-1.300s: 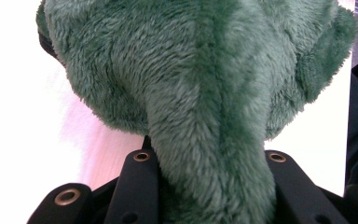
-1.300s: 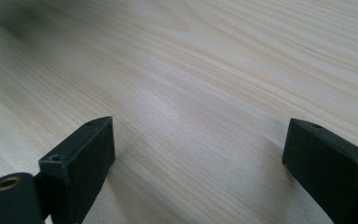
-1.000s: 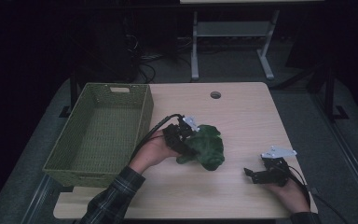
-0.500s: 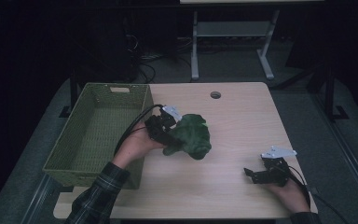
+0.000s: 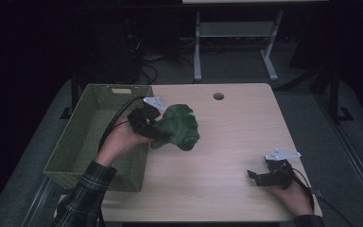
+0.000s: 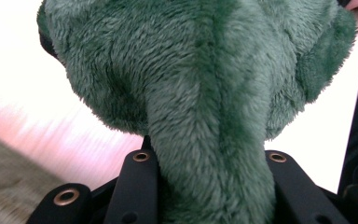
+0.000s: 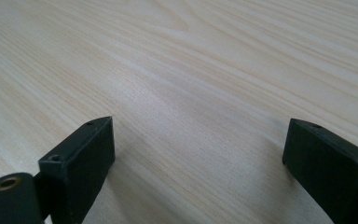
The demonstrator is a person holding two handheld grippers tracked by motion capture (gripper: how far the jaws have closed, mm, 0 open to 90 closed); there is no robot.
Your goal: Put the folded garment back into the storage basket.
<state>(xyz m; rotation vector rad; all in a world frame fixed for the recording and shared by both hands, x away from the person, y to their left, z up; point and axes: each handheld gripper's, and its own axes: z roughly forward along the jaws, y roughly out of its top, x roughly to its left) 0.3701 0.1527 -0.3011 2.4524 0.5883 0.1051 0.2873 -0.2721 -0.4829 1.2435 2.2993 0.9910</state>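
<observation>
While your left gripper (image 5: pixel 159 133) is clamped on the green plush toy (image 5: pixel 179 126), the toy hangs just left of frame centre in the high view, off the tabletop and right beside the basket's near right rim. In the left gripper view the fur (image 6: pixel 205 93) is squeezed between both black jaws, so that's a firm grip.

Your right gripper (image 5: pixel 260 178) sits at the lower right of the high view, low over the table, jaws spread wide with nothing between them; its own view has bare wood grain (image 7: pixel 191 70) between the two pads.

Surface: light wooden table (image 5: pixel 227 142), matte, with a round cable hole (image 5: pixel 219 96) near the far edge, upper centre. The green woven basket (image 5: pixel 82 142) takes the left side, overhanging the table's left edge.

Room: dark. Grey carpet (image 5: pixel 321 118) around the table, a pale metal desk frame (image 5: pixel 231 33) at the top centre, cables (image 5: pixel 156 71) on the floor upper left of it.
</observation>
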